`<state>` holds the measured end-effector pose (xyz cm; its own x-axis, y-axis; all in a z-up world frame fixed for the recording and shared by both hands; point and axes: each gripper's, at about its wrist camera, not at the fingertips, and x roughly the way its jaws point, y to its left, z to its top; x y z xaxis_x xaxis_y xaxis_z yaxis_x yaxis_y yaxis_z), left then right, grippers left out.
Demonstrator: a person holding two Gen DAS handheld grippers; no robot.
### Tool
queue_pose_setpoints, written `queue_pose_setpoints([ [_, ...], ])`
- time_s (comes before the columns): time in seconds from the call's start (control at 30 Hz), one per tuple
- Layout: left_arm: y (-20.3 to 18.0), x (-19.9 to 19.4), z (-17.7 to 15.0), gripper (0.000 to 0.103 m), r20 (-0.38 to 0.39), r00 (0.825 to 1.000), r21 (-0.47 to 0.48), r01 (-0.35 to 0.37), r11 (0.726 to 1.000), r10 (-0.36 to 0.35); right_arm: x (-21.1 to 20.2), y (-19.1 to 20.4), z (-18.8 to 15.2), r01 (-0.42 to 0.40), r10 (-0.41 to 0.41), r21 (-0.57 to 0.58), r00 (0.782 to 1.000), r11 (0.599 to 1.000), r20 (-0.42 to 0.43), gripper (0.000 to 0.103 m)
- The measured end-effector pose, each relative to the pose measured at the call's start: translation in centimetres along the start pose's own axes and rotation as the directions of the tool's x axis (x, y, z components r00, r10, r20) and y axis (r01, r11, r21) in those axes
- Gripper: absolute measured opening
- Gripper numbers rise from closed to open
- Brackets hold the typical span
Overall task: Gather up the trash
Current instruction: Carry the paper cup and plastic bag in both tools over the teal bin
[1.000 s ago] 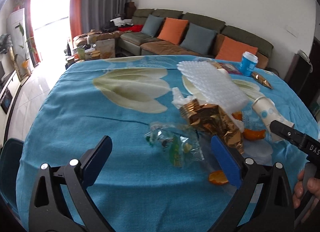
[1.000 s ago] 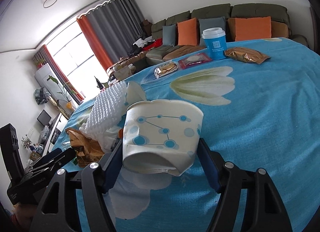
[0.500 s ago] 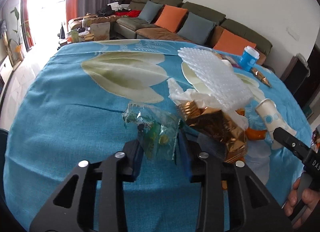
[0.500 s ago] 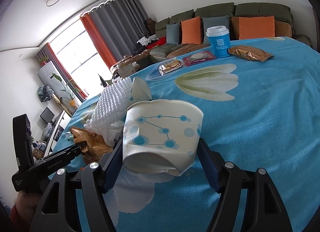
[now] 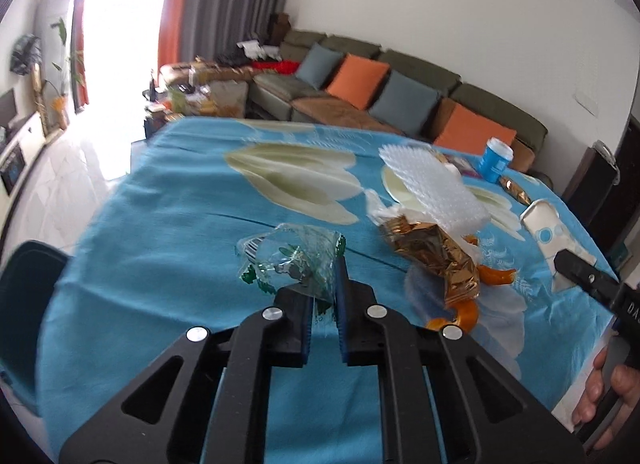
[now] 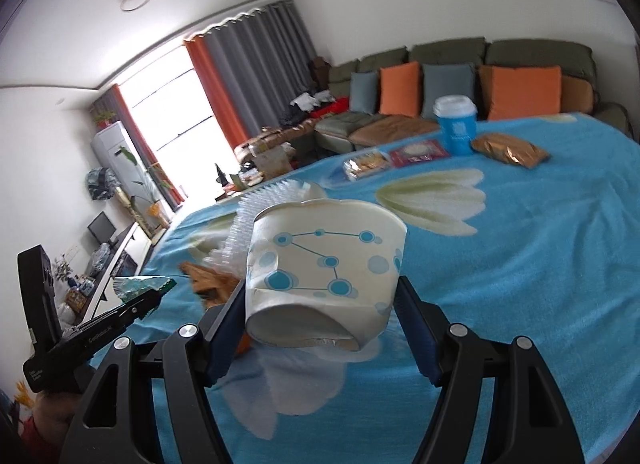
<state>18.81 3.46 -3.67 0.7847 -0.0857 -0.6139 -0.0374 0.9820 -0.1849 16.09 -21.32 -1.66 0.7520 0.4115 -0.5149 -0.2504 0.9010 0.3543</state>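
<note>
My left gripper (image 5: 324, 284) pinches a clear plastic wrapper with green print (image 5: 296, 256), its jaws closing tight on it; the wrapper hangs just above the blue flowered tablecloth (image 5: 160, 224). In the right wrist view the same gripper (image 6: 152, 296) shows at the left with the wrapper (image 6: 140, 284) in its tip. My right gripper (image 6: 320, 294) is shut on a white paper cup with blue dots (image 6: 324, 264), held on its side above the table. The left wrist view shows that cup (image 5: 548, 228) and the right gripper (image 5: 588, 276) at the right edge.
A crumpled gold foil bag (image 5: 436, 260), orange peels (image 5: 496, 274) and white bubble wrap (image 5: 428, 184) lie mid-table. At the far side stand a blue lidded cup (image 6: 456, 128), a gold packet (image 6: 508, 152) and snack packets (image 6: 366, 162). A hand (image 5: 604, 396) holds the right gripper's handle.
The left jaws went from wide open to shut on the plastic wrapper and raised it off the cloth. The right gripper rose a little with the cup.
</note>
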Motion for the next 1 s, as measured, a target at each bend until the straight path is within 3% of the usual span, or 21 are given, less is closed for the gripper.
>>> queue_pose_setpoints([
  [0.4, 6.8, -9.4, -1.3, 0.01, 0.133, 0.979, -0.097, -0.14, 0.985, 0.152, 0.4, 9.6, 1.5, -0.192, 0.196, -0.211, 0.981, 0.958, -0.001, 0.069],
  [0.67, 12.9, -13.5, -2.5, 0.01, 0.161, 0.945, -0.189, -0.254, 0.949, 0.285, 3.2, 17.5, 1.1, -0.346, 0.327, -0.35, 0.938, 0.87, -0.114, 0.069],
  [0.83, 16.7, -15.3, -3.4, 0.01, 0.161, 0.921, -0.242, -0.313, 0.918, 0.356, 5.3, 22.8, 0.6, -0.403, 0.365, -0.431, 0.915, 0.807, -0.172, 0.069],
  [1.0, 19.8, -16.3, -4.4, 0.01, 0.138, 0.908, -0.29, -0.344, 0.893, 0.395, 7.8, 28.1, -0.5, -0.477, 0.4, -0.48, 0.879, 0.737, -0.259, 0.069],
])
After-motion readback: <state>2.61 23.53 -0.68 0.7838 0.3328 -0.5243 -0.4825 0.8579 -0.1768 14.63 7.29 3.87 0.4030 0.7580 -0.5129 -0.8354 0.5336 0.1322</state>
